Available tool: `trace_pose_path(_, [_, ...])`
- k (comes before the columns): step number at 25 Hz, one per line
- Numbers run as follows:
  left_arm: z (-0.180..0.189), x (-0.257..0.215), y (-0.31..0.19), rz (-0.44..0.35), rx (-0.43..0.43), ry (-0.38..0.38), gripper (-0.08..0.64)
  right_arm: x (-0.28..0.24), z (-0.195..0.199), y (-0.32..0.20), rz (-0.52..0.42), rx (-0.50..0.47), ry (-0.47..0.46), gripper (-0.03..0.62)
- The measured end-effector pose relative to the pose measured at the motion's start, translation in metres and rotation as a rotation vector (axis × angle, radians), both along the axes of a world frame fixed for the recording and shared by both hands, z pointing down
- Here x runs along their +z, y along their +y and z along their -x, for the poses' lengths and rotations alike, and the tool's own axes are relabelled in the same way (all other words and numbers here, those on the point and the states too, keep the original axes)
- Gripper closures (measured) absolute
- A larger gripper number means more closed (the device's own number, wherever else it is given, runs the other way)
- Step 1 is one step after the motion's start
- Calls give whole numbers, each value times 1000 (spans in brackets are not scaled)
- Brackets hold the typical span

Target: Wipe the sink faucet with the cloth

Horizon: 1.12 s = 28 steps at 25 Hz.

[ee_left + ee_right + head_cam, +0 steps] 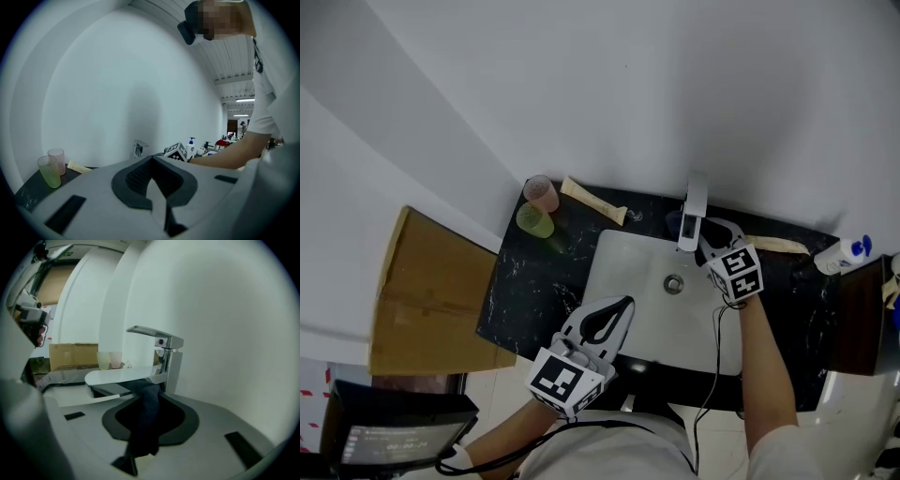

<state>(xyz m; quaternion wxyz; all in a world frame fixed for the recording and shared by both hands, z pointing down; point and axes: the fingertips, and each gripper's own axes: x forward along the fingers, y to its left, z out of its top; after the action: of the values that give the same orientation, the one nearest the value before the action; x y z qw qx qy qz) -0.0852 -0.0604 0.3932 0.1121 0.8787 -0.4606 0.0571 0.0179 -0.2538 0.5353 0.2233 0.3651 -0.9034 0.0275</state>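
The chrome faucet stands at the back of the white sink, and the left gripper view shows the faucet small and far off. My right gripper is right beside its spout, shut on a dark cloth. In the right gripper view the cloth runs from the right gripper up under the flat spout, next to the faucet column. My left gripper hovers over the sink's front edge, jaws shut and empty, seen as the left gripper in its own view.
A pink cup and a green cup stand on the black counter at the back left, a cream tube beside them. Right of the faucet are another tube and a soap bottle. A cardboard box sits left.
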Motion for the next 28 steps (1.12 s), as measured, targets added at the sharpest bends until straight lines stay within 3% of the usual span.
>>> trace_pose_path(2, [1, 1, 0, -6, -1, 2, 562, 0, 2, 1, 9, -4, -15, 506])
trace_pose_path(7, [0, -4, -1, 0, -9, 2, 562, -2, 26, 55, 28, -127, -49, 506])
trace_pose_path(12, [-3, -6, -3, -3, -1, -2, 561, -1, 21, 92, 46, -184, -68, 506])
trace_pose_path(15, [-1, -4, -3, -10, 5, -6, 563, -2, 17, 72, 20, -147, -57, 506])
trace_pose_path(21, [9, -2, 0, -1, -28, -14, 563, -3, -15, -10, -32, 57, -1, 506])
trace_pose_path(24, [12, -1, 1, -1, -35, -14, 563, -5, -15, -11, -38, 37, 18, 506])
trace_pose_path(28, [8, 0, 0, -2, -22, -9, 563, -7, 1, 28, -9, -74, -49, 506])
